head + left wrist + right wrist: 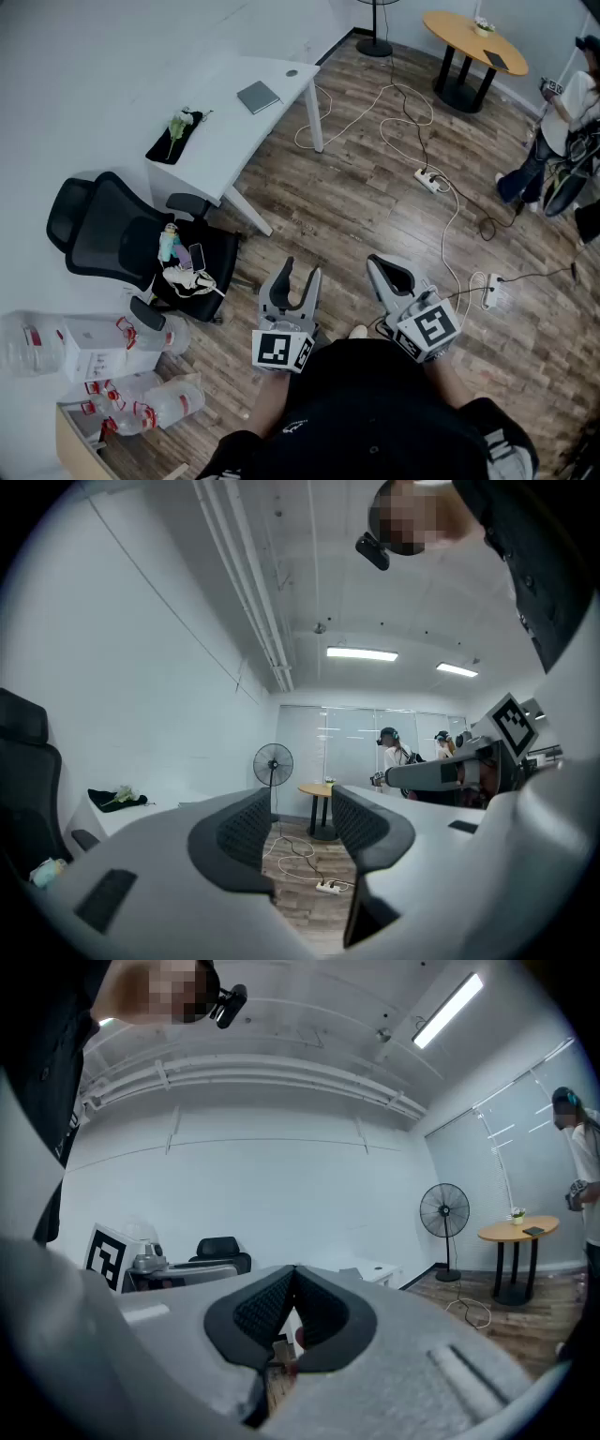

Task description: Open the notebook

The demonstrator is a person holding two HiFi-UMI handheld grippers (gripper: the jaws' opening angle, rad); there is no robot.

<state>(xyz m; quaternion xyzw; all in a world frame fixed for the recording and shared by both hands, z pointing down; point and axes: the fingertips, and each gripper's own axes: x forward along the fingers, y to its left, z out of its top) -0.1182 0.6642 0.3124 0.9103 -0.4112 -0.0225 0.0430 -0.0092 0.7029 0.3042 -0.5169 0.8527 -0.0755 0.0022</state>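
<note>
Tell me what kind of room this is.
Most likely an office or lab workroom: a white desk with a grey notebook on it, a black office chair beside it, and a round wooden table farther off.

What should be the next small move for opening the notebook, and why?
Probably step toward the white desk: the closed notebook lies there, far beyond both grippers. The left gripper is open and empty, the right gripper shut on nothing, both near the body.
</note>
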